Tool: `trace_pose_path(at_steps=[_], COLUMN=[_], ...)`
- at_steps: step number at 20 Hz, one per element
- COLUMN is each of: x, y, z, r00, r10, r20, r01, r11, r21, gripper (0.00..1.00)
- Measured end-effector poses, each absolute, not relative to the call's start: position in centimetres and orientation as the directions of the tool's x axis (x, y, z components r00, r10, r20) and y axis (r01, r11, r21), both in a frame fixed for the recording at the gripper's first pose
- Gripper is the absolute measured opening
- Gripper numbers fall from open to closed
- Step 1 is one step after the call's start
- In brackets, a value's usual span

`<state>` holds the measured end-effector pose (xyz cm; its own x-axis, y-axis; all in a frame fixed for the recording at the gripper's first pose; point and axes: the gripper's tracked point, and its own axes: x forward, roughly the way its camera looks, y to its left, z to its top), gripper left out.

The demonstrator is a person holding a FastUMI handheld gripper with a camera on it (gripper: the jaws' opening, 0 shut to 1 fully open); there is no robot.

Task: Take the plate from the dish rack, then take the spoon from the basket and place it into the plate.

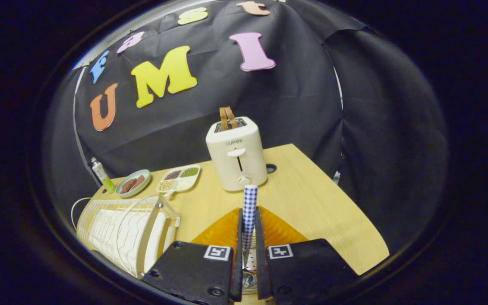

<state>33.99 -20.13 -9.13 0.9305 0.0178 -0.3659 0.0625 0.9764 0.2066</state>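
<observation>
Gripper (248, 237) fingers clamped on blue-white checked spoon handle (250, 212), handle upright, over amber ribbed plate (220, 232) on light wood tabletop (311, 203). White wire dish rack (127, 231) beside plate at near left corner. Beyond: cream toaster (237, 154) w/ bread slices, white divided tray (179, 178), small green dish (133, 183) nr far edge.

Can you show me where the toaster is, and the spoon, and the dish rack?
toaster (237, 159): gripper view, on its front face.
spoon (250, 207): gripper view, on its checked handle, clamped between the fingers of the hand-held gripper (249, 254).
dish rack (119, 231): gripper view, on its white wire frame.
</observation>
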Motion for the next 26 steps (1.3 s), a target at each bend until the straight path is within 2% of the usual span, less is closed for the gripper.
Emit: trace_pose_path(at_steps=[3, 9, 16, 26], x=[32.8, 29.5, 21.3, 10.0], y=[-20.4, -21.4, -17.0, -4.7], z=[-7.2, -1.5, 5.8, 5.0], r00=[0.958, 0.986, 0.993, 0.999], r10=[0.000, -0.101, -0.111, -0.014], r20=[-0.287, -0.133, 0.033, 0.036], r01=[0.072, 0.122, 0.106, 0.009], r11=[0.968, 0.979, 0.986, 0.990], r21=[0.239, 0.161, 0.129, 0.139], gripper=[0.17, 0.17, 0.17, 0.16])
